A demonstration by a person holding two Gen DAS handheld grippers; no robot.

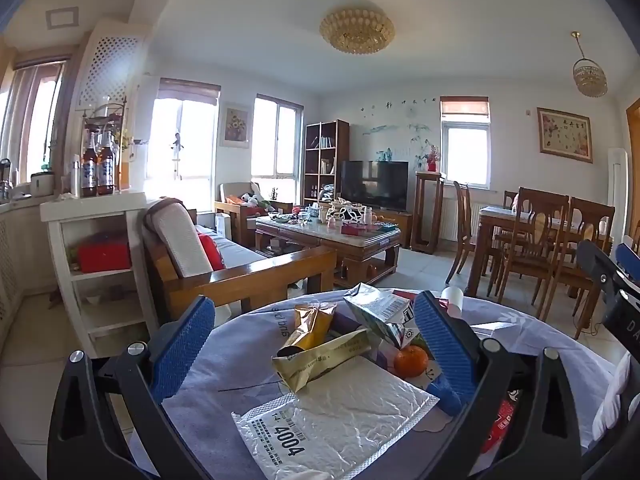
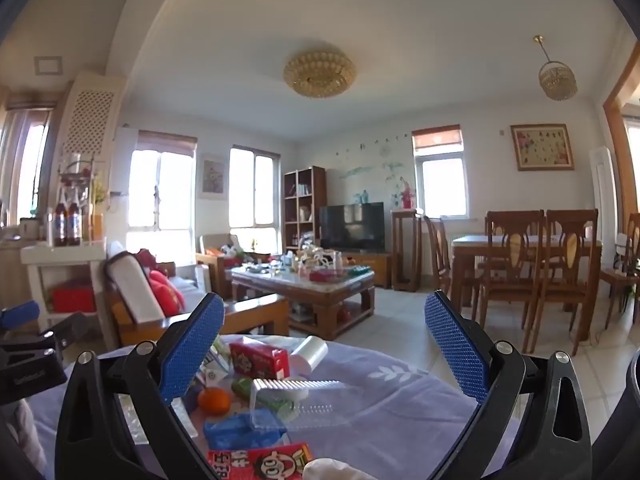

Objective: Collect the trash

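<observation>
Two tongs gaping, mailer [image 1: 340, 420] left-view only

On the lavender-clothed round table [image 1: 240, 364]: 2 crumpled gold foil wrappers [image 1: 312, 324], 1 silver bubble mailer [image 1: 336, 420], 1 round orange tangerine [image 1: 411, 361], 1 red milk carton [image 2: 259, 359], 1 clear plastic clamshell tray [image 2: 304, 400], 1 blue plastic packet [image 2: 244, 432].

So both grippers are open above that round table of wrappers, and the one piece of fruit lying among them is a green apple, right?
Nearly. Both the left gripper and the right gripper are open above the table of wrappers, but the fruit is an orange, not a green apple. The left wrist view shows it beside the crumpled packets, and the right wrist view shows it too.
</observation>
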